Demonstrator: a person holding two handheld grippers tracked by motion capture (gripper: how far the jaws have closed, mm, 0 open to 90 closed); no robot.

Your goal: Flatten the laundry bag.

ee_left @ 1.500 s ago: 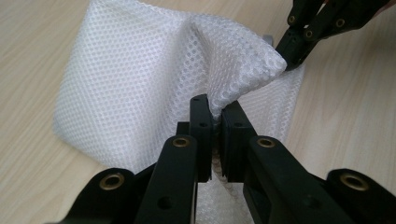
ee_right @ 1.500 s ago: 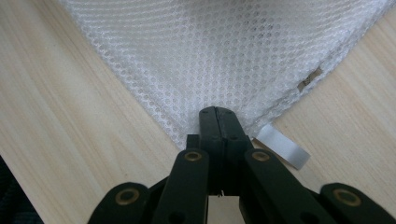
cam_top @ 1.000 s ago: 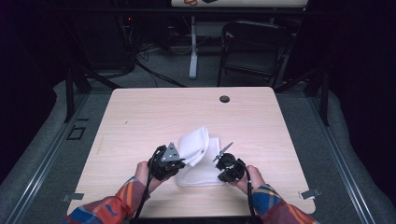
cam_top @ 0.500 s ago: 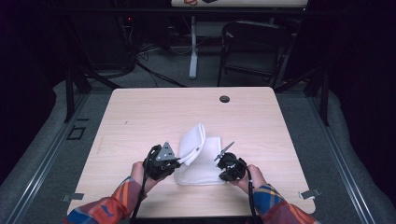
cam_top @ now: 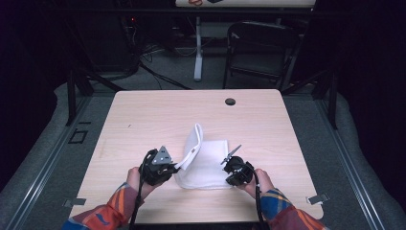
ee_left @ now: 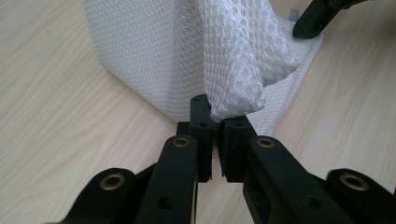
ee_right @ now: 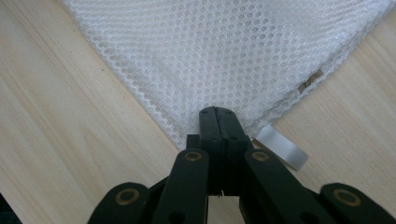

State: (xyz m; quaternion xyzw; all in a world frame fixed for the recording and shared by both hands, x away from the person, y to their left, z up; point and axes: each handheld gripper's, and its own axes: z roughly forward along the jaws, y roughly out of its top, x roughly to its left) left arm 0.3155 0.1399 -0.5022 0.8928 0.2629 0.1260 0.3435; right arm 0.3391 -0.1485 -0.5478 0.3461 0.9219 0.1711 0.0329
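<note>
Mesh cloth (cam_top: 203, 160) lies lower centre of the table (cam_top: 143, 120); my left gripper (ee_left: 215, 128) clamps its lifted fold, my right gripper (ee_right: 219, 122) pinches a flat corner

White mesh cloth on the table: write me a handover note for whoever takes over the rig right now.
Left tongs: shut on a raised fold of the white mesh cloth, held up near its left edge.
Right tongs: shut on the cloth's near right corner, low at the table; a small white tag lies beside them.
Done: left part lifted and standing, the rest lying flat.
Left: probably carry the raised fold across and lay it down, then release both.
</note>
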